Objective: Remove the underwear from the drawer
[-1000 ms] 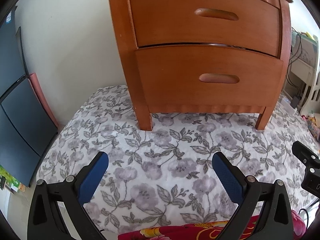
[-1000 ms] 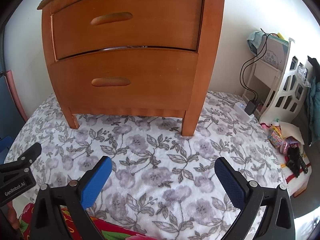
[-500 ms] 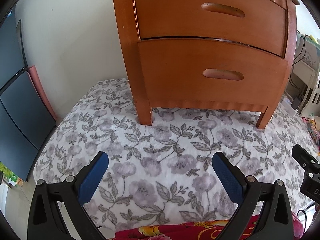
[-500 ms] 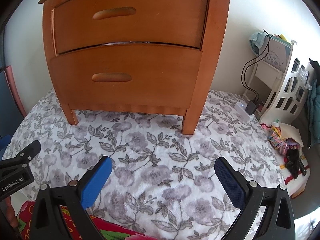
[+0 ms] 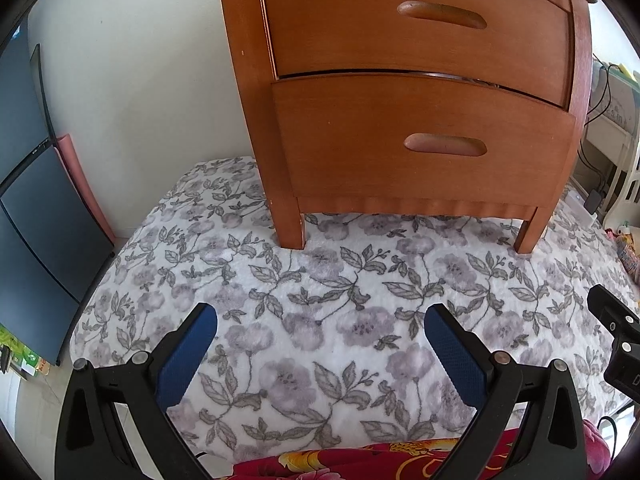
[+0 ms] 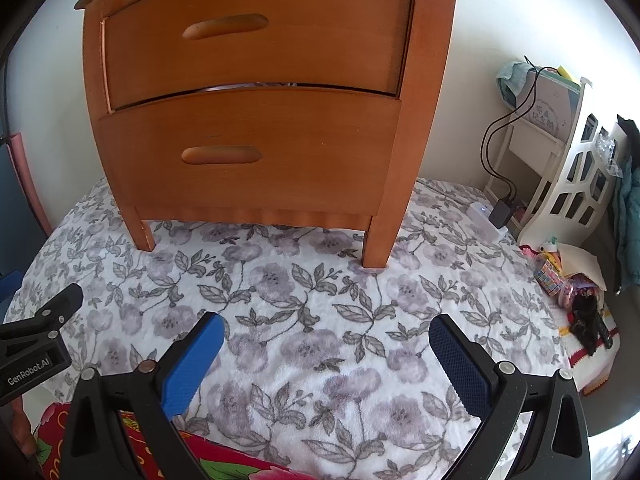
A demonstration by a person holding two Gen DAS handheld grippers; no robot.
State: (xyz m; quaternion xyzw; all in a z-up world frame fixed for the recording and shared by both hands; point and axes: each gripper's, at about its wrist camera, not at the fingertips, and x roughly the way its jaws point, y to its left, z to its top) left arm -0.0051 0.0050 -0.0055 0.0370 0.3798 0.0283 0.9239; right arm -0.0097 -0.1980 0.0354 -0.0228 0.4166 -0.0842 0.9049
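Right now the flowered blanket (image 5: 320, 320) fills the floor of both views, and a wooden nightstand (image 6: 256, 112) stands on it against the wall, with a white shelf unit (image 6: 560, 168) and a charger off to its right. Its upper drawer (image 5: 420, 24) sits shut; the lower drawer (image 5: 424, 140) stands out a crack, and something pale shows in the gap above it, too small to name. The underwear is not visible, presumably inside a drawer. Both tongs are released and hold nothing: the left gripper (image 5: 320, 344) and right gripper (image 6: 326, 352) hover above the blanket, well apart from the nightstand. The handles (image 6: 222, 155) are shallow recessed slots, so a blue finger (image 6: 192, 364) could slip out mid-pull. A hard tug might also drag the nightstand across the soft blanket.
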